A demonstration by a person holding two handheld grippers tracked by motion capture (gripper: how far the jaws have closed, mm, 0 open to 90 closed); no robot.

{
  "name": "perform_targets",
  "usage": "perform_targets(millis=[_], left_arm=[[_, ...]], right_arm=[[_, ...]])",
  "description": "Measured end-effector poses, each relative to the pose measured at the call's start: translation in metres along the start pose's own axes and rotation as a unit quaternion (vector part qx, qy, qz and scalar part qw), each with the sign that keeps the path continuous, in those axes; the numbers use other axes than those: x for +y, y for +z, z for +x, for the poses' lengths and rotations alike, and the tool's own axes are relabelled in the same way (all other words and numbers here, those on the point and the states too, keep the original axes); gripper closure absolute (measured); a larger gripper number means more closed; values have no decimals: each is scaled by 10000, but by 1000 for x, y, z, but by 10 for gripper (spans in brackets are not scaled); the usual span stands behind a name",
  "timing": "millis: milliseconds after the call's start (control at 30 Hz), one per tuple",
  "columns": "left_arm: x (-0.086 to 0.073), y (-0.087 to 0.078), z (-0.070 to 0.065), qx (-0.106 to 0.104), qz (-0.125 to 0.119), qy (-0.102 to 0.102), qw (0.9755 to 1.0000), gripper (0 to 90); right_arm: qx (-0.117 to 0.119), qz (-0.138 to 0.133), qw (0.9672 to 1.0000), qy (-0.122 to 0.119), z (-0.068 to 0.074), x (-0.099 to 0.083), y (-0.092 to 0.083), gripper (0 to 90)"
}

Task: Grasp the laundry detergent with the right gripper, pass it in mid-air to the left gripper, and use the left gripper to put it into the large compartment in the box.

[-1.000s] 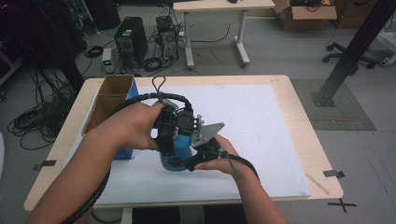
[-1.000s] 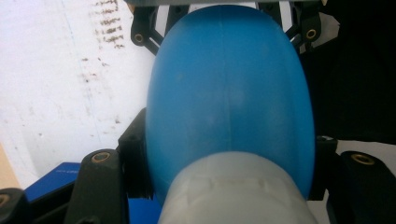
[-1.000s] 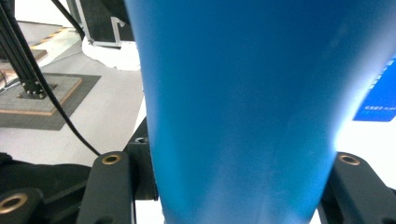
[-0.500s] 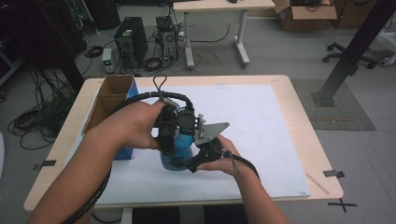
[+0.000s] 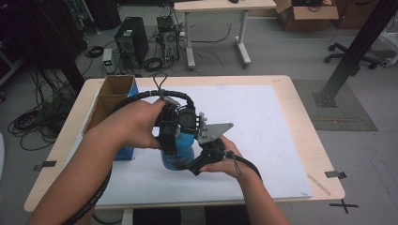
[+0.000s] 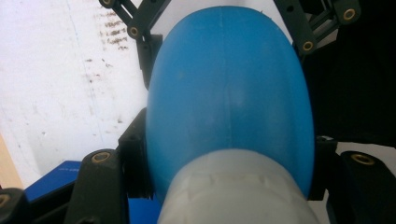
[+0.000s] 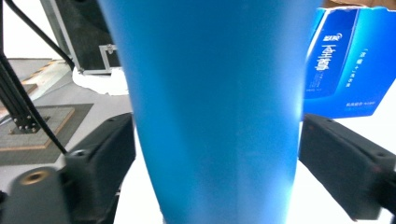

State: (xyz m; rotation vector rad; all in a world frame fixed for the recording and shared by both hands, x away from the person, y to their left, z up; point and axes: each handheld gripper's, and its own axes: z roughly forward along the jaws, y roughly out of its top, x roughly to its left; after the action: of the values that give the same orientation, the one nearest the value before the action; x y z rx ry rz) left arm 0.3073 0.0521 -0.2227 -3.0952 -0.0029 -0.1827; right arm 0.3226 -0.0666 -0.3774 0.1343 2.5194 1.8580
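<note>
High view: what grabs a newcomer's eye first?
A blue bottle stands mid-table on the white mat, with both hand-held grippers around it. The left hand-held gripper clamps it near the top; the right hand-held gripper, lower down, has just been opening, its jaws off the bottle. An open blue carton stands at the left.

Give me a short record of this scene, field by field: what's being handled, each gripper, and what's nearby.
object: blue bottle with a pale cap, upright on the white mat
left gripper: shut on the bottle's upper body, from above
right gripper: jaws have just been opening; they stand apart from the bottle's lower body, bottle between them
nearby: open cardboard box with blue printed sides, left of the bottle
surface: wooden table
</note>
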Motion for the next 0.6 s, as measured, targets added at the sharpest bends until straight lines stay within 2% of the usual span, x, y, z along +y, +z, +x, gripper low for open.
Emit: perform_targets(millis=[200, 600], left_arm=[[-2, -1, 1, -19, -7, -153, 9999, 381], [-5, -3, 0, -78, -59, -242, 9997, 381]], right_arm=[[31, -28, 10000, 6, 0, 0, 0, 36], [21, -37, 10000, 61, -1, -2, -2, 1]])
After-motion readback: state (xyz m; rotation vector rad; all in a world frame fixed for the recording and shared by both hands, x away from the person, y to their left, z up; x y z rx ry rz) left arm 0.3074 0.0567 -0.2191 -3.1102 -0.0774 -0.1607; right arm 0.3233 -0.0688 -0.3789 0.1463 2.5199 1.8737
